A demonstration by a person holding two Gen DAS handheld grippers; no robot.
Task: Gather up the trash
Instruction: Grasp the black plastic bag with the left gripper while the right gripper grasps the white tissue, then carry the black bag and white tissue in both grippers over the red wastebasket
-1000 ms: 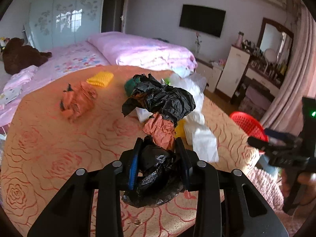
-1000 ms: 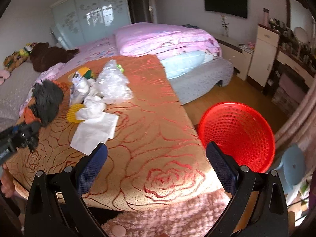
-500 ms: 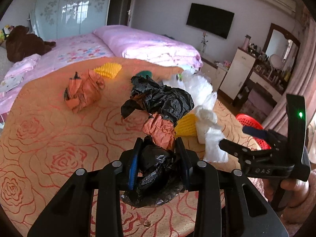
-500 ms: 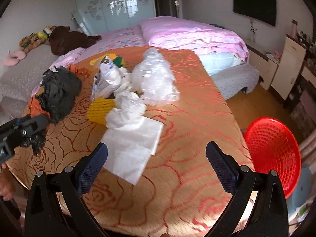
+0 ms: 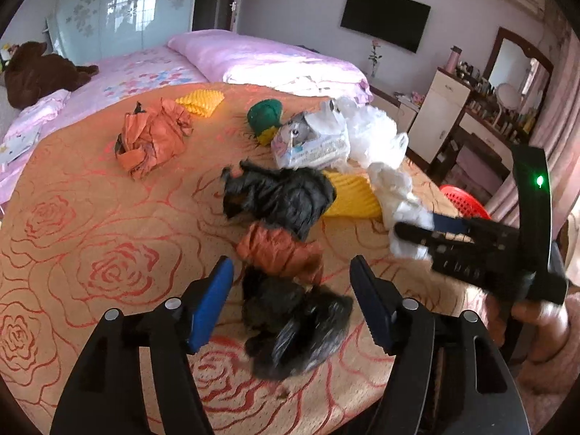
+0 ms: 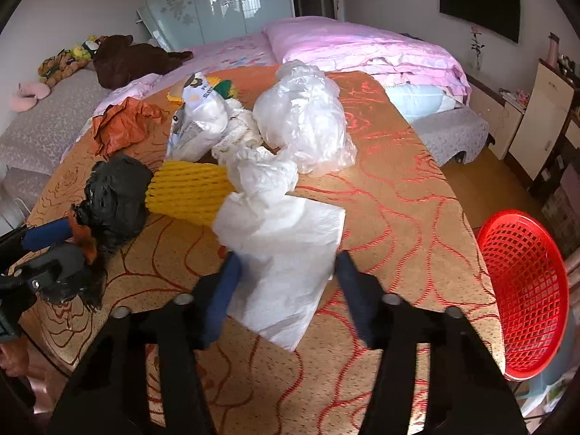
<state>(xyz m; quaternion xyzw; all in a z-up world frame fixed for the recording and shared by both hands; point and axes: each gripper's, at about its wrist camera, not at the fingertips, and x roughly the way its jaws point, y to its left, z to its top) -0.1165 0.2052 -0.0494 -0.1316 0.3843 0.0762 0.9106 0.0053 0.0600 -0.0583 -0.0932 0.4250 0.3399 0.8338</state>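
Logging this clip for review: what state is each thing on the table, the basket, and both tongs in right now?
Left tongs: opening, black bag between, unpinched.
Black bag: crumpled, lying on the table.
Right tongs: closing around white tissue, pads not yet pressing.
White tissue: flat, partly unfolded.
Yellow foam net: lying sideways.
Clear plastic bag: puffed, crumpled.
Red basket: tilted, looks empty.

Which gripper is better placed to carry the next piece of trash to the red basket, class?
The right gripper. Its jaws are closing around the white paper, and the red basket stands just beyond the table edge on its side. The left gripper is opening, letting go of a black bag.
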